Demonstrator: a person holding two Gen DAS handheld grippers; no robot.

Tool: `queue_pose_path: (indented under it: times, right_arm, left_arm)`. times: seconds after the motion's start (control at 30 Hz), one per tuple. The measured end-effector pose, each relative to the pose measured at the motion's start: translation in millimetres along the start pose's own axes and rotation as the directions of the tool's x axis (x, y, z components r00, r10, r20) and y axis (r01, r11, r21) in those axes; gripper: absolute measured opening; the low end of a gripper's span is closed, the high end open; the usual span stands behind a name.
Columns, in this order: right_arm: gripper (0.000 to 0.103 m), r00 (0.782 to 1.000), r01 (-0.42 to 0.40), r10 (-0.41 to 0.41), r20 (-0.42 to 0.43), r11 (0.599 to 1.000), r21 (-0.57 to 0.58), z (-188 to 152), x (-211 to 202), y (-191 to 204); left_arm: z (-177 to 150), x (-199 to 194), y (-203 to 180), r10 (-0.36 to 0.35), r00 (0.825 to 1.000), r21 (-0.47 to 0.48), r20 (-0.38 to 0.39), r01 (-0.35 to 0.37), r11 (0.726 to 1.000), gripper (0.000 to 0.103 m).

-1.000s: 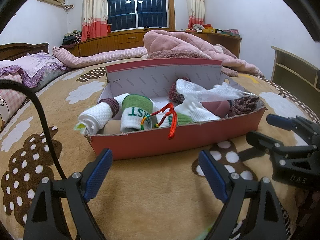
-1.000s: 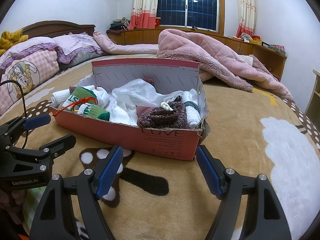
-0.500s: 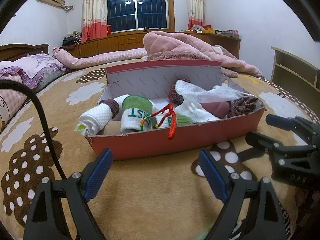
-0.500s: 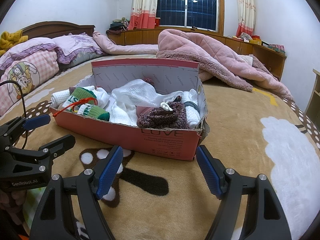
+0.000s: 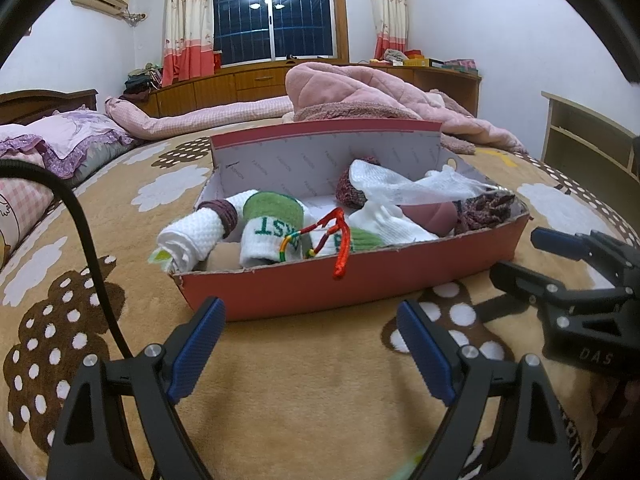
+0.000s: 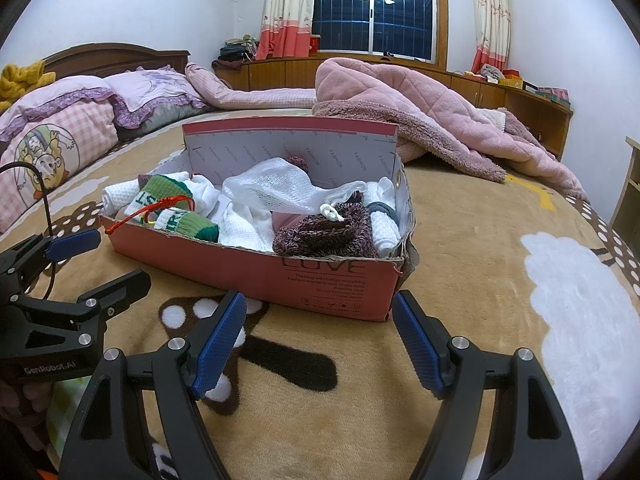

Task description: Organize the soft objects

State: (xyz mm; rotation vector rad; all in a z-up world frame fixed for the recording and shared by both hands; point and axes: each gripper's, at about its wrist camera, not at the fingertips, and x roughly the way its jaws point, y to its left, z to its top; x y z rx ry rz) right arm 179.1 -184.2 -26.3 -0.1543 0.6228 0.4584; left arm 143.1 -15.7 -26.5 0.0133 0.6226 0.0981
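A red cardboard shoebox (image 5: 360, 276) (image 6: 320, 276) sits on the bed with its lid flap up. Inside lie a rolled white towel (image 5: 192, 236), green and white socks (image 5: 272, 228) (image 6: 188, 224), a red cord (image 5: 340, 240) hanging over the rim, a white mesh cloth (image 5: 400, 188) (image 6: 276, 188) and a maroon knitted piece (image 6: 324, 232). My left gripper (image 5: 308, 340) stands open just in front of the box's long side, nothing between its blue pads. My right gripper (image 6: 316, 340) is open too, near the box's front corner, empty.
The box rests on a tan blanket (image 6: 480, 280) with brown and white cloud shapes. A crumpled pink quilt (image 6: 420, 120) lies behind it, pillows (image 6: 80, 120) at the left by the headboard. A wooden shelf (image 5: 588, 136) stands off the bed's right side.
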Motion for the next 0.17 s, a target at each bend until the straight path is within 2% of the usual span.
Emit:
queue_pose_path:
  times: [0.17]
  right_arm:
    - [0.077,1.000,0.000,0.000,0.000,1.000,0.000,0.1,0.1,-0.1]
  left_arm:
    - [0.0,-0.6,-1.4,0.002,1.000,0.005,0.003,-0.002,1.000,0.091]
